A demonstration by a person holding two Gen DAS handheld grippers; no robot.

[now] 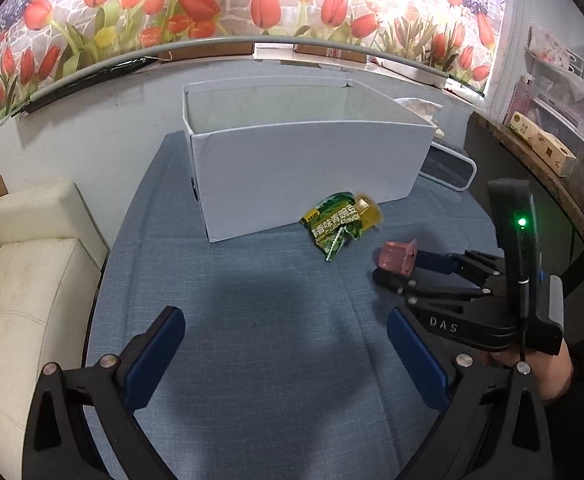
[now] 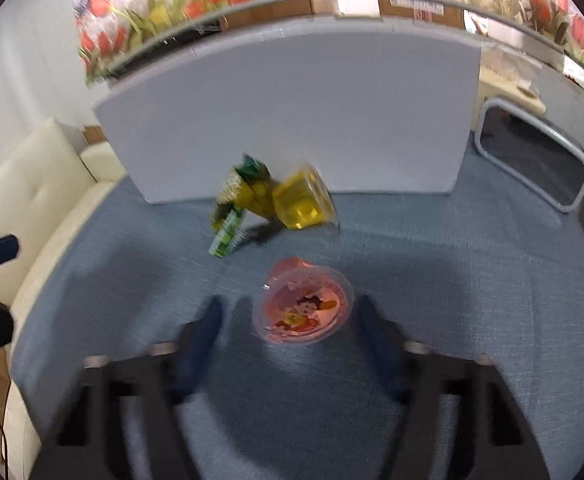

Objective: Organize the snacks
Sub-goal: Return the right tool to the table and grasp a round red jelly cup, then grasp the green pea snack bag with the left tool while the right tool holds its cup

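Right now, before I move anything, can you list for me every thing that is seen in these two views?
box: one, white, open top, at the back of the cloth
packet: one, green, in front of the box
yellow cup: one, on its side, against the packet
pink cup: one, sealed, nearer than the packet
cloth: one, blue, under all the snacks
tray: one, dark with a pale rim, right of the box
sofa: one, cream, left of the cloth
tulip picture: one, red and green, on the back wall
left gripper: open, nothing between its fingers
right gripper: open, fingers either side of the pink cup
hand: one, holding the right gripper
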